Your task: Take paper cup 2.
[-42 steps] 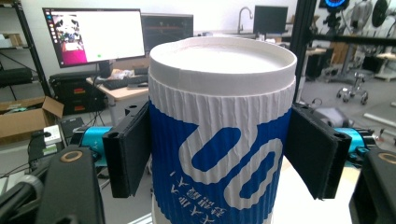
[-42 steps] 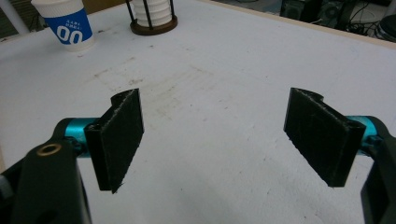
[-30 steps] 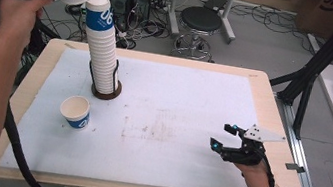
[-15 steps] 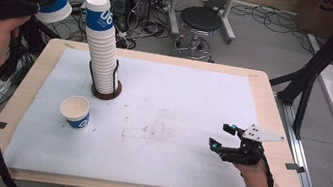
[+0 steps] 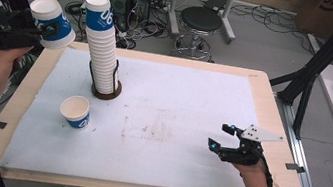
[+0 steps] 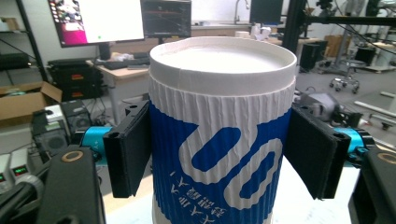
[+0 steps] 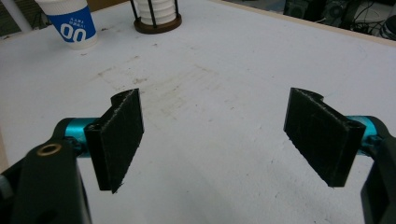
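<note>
The left gripper (image 5: 37,32) was clamped on an upturned paper cup (image 5: 51,22), its pads pressing both sides, held beyond the table's (image 5: 266,89) far-left corner, left of the cup stack (image 5: 105,48). The right gripper (image 5: 220,137) rested near-right, jaws wide apart and empty.

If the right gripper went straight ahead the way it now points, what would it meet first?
Judging by the right gripper view, the right gripper, jaws open and empty, points across bare white table cover. The way looks free; the upright cup and the cup stack's holder sit left of that line, though depth is uncertain.
</note>
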`<state>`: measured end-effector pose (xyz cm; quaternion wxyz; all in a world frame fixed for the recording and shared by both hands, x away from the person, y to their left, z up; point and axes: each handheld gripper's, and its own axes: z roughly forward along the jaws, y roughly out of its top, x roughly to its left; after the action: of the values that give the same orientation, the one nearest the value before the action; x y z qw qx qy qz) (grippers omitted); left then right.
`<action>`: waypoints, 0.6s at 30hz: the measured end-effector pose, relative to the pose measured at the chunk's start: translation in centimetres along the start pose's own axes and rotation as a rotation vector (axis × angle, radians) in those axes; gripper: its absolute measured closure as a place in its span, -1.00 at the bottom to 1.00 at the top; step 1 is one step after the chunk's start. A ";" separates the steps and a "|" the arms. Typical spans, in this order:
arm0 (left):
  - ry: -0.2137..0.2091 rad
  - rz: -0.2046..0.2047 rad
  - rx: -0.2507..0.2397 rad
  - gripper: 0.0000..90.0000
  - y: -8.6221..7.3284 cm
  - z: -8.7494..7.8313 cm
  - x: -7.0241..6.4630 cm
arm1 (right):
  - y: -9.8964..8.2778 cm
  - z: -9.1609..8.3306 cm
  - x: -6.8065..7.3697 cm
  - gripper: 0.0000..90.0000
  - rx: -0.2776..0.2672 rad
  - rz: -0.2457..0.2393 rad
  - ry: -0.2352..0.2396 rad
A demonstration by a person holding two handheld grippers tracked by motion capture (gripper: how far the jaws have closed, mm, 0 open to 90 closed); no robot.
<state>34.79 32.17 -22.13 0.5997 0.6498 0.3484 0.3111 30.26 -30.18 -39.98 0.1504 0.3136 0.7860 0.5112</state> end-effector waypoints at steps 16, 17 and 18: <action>-0.240 0.019 0.026 -0.38 -4.5 2.5 -5.9 | 0.2 0.2 0.3 -0.55 0.000 -0.006 0.009; -0.255 0.017 0.026 -0.38 -4.7 2.8 -6.3 | 0.2 0.2 0.2 -0.55 -0.001 -0.012 0.009; -0.266 0.015 0.026 -0.38 -4.9 3.1 -6.7 | 0.2 0.2 0.2 -0.55 -0.001 -0.012 0.009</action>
<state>33.18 25.13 -27.19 0.6297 0.6958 0.2647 0.2220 30.27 -29.81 -39.89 0.1500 0.3063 0.7883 0.5121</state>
